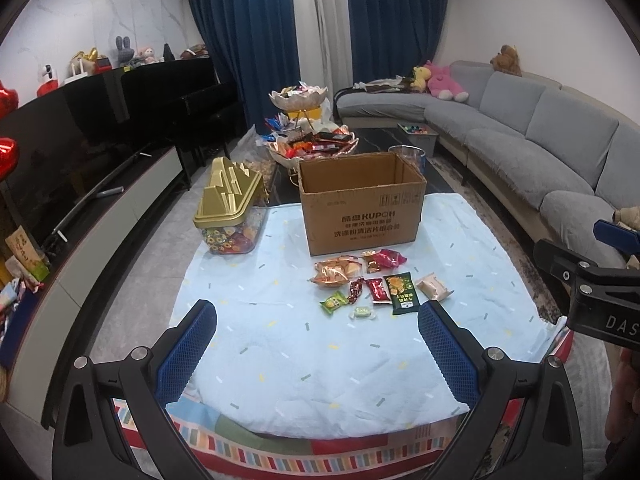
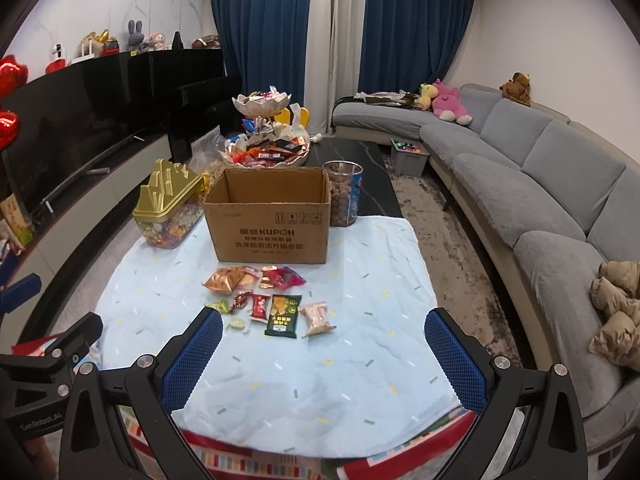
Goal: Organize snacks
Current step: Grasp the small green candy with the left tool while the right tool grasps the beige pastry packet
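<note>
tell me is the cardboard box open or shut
Open. The box stands upright with no flaps over its top, and its bare inner walls show in both views. Its floor is hidden, so full or empty: cannot tell.

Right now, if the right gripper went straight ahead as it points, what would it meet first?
Probably the blue cloth just ahead of the open right gripper, near the pale pink packet; the cardboard box lies farther on. Depth is uncertain.

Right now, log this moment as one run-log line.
stage: start | left claw: open, empty | right claw: open, empty | snack packets: loose on blue cloth | cardboard box: open behind packets
</note>
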The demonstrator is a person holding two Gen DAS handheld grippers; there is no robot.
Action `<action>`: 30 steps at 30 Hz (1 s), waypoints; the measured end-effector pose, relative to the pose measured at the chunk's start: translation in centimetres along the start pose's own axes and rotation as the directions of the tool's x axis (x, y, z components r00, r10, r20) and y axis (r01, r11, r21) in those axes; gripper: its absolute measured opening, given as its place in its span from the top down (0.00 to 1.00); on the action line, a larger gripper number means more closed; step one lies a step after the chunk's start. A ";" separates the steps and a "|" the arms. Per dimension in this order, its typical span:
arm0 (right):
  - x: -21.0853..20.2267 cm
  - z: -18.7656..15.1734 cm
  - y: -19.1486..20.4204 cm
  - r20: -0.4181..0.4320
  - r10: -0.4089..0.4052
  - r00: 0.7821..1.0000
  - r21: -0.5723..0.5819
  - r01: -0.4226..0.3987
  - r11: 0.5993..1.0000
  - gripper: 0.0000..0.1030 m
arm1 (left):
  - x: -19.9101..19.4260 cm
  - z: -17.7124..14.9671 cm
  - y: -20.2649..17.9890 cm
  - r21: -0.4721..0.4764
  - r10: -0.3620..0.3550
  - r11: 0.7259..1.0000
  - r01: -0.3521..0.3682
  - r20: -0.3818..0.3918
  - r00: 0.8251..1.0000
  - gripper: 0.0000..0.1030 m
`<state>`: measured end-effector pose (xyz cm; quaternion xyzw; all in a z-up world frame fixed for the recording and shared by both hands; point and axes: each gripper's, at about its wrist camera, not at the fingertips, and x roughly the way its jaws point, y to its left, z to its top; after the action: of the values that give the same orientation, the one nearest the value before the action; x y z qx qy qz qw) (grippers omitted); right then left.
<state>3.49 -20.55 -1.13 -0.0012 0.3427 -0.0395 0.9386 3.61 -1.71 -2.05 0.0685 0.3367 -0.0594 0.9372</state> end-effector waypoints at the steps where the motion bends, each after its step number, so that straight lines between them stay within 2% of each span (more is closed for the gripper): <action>1: 0.4 0.0 0.1 -0.001 0.001 1.000 -0.002 -0.001 1.000 0.00 | 0.5 0.1 0.1 0.003 -0.002 1.000 0.002 -0.002 1.000 0.00; 20: 10.1 0.1 0.9 -0.064 0.033 0.997 -0.047 -0.036 0.998 0.01 | 10.1 0.2 -0.7 0.000 -0.061 0.998 0.061 -0.063 0.996 0.05; 30: 14.8 -0.5 0.3 -0.120 0.037 0.992 -0.059 -0.044 0.997 0.08 | 14.7 -0.3 -2.1 0.002 -0.066 0.998 0.067 -0.108 0.992 0.10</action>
<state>14.50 -21.37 -11.01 -0.0207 0.3990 -0.0097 0.9167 14.34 -4.64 -11.85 0.0628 0.3889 -0.0878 0.9149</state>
